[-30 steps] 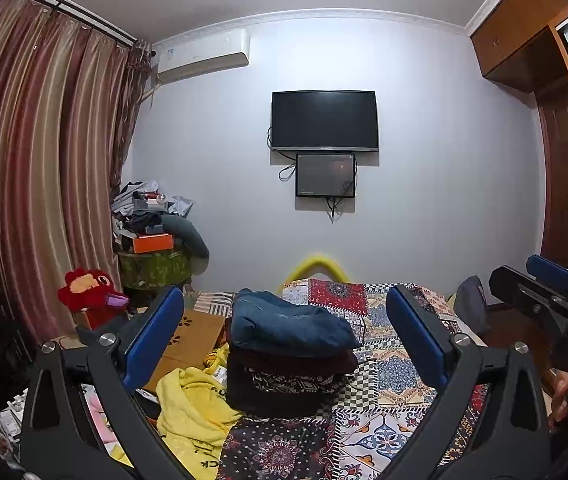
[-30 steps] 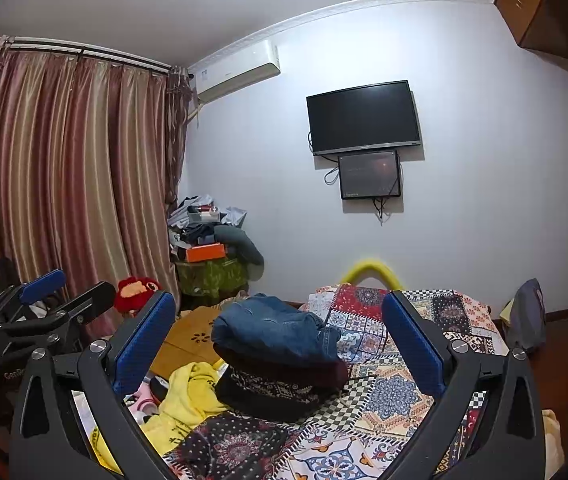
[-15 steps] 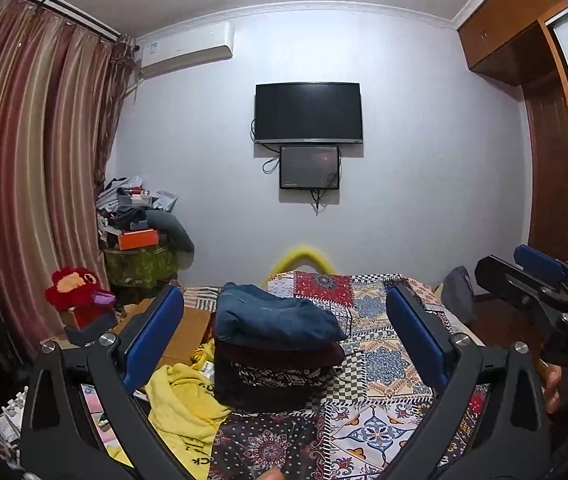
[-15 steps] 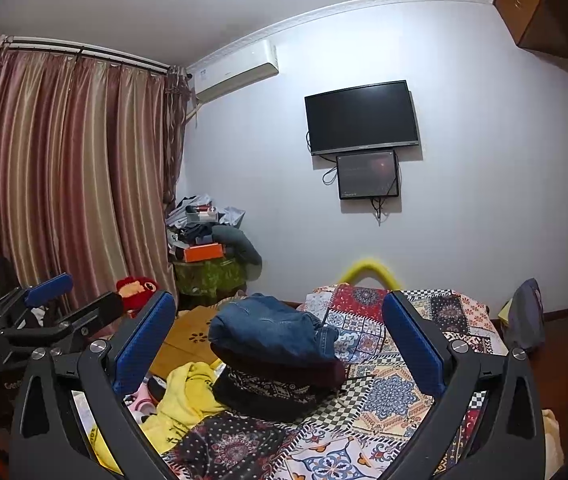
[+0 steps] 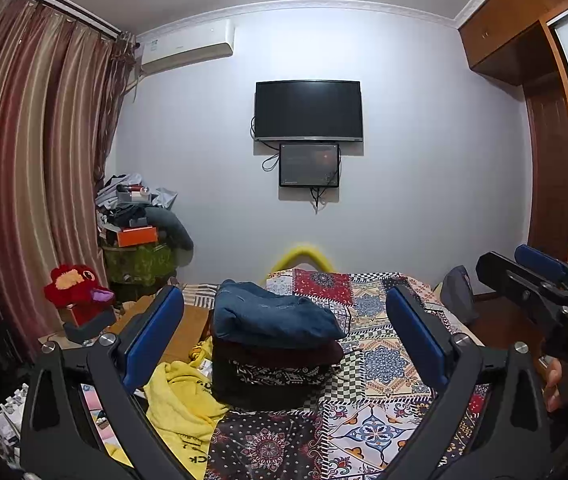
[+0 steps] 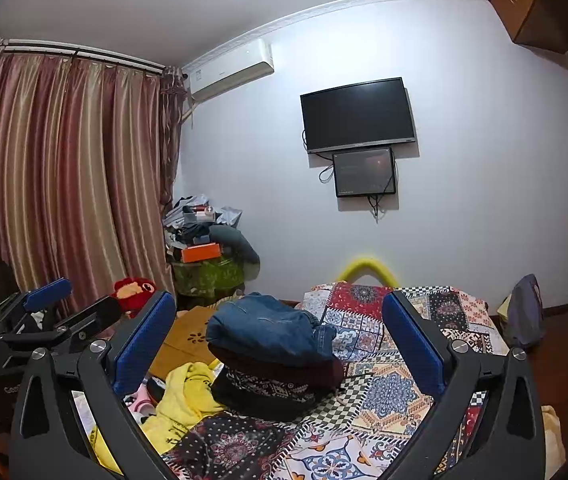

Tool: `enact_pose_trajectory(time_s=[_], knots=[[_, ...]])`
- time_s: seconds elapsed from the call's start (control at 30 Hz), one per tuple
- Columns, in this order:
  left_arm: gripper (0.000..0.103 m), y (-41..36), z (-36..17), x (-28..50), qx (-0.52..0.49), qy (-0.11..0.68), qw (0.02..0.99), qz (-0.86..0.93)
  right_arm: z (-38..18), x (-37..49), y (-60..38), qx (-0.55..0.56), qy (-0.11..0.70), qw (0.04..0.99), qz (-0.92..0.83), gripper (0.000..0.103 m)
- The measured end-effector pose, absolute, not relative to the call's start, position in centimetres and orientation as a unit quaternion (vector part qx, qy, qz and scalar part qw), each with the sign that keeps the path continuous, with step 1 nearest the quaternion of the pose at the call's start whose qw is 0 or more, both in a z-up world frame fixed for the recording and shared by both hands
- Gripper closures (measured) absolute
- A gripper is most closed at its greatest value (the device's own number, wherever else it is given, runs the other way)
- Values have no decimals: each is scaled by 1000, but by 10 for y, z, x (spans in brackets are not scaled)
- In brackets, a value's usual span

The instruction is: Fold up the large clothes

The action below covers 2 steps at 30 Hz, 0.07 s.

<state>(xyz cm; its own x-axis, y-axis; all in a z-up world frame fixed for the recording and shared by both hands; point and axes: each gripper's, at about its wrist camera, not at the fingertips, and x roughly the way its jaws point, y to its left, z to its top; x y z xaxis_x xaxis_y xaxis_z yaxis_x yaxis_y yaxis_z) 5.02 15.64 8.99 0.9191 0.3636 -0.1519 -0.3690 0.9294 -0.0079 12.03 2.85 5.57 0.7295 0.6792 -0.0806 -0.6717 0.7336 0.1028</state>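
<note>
A stack of folded clothes (image 5: 272, 344) sits on the patchwork bedspread (image 5: 380, 364), blue denim (image 6: 264, 332) on top, a dark red layer and a black patterned one below. A crumpled yellow garment (image 5: 180, 400) lies at the stack's left, also seen as the yellow garment (image 6: 180, 396) in the right wrist view. My left gripper (image 5: 284, 336) is open, held above the bed short of the stack, nothing between its blue pads. My right gripper (image 6: 280, 336) is open too and empty. Each gripper shows at the edge of the other's view.
A wall TV (image 5: 308, 110) and small screen hang ahead. Striped curtains (image 5: 32, 160) fill the left. A cluttered pile on a green stand (image 5: 140, 236) and a red plush toy (image 5: 72, 284) stand left of the bed. A wooden wardrobe (image 5: 552, 140) rises at right.
Both views have drifted slightly: the left gripper turned a little rightward, so the stack and TV sit more central. Both grippers stay open and empty.
</note>
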Motion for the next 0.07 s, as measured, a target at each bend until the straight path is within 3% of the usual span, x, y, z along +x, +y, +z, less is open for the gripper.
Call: enact_pose_trajectory(time_s=[0.07], knots=[[1,157,90,50,-19,75,979,186,55,121,28,34,57,929,364,0]])
